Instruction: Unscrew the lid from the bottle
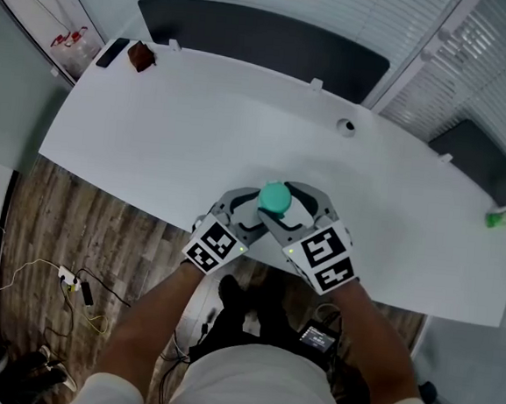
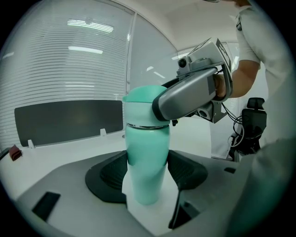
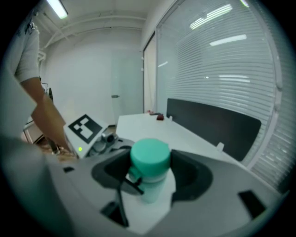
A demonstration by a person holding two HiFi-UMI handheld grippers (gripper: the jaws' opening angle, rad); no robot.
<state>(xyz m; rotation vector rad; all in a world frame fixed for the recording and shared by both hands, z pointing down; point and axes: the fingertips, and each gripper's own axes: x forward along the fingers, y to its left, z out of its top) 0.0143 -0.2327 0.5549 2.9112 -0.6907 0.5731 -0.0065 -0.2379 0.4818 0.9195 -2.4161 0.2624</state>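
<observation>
Grip stage at near edge of desk (image 1: 198,130): clamping bottle (image 2: 145,143) body in left claw (image 2: 147,172), pinching lid (image 3: 149,155) in right claw (image 3: 149,172). Best proceeding by bracing body steady, turning lid only, squaring right claw, avoiding slipping or tipping.

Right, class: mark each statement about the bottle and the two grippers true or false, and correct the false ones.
1. The lid is on the bottle. True.
2. The jaws of the left gripper hold the lid. False: they close on the bottle's body; the jaws of the right gripper hold the lid.
3. The bottle lies on its side. False: it stands upright on the white table.
4. Bottle and lid are mint green. True.
</observation>
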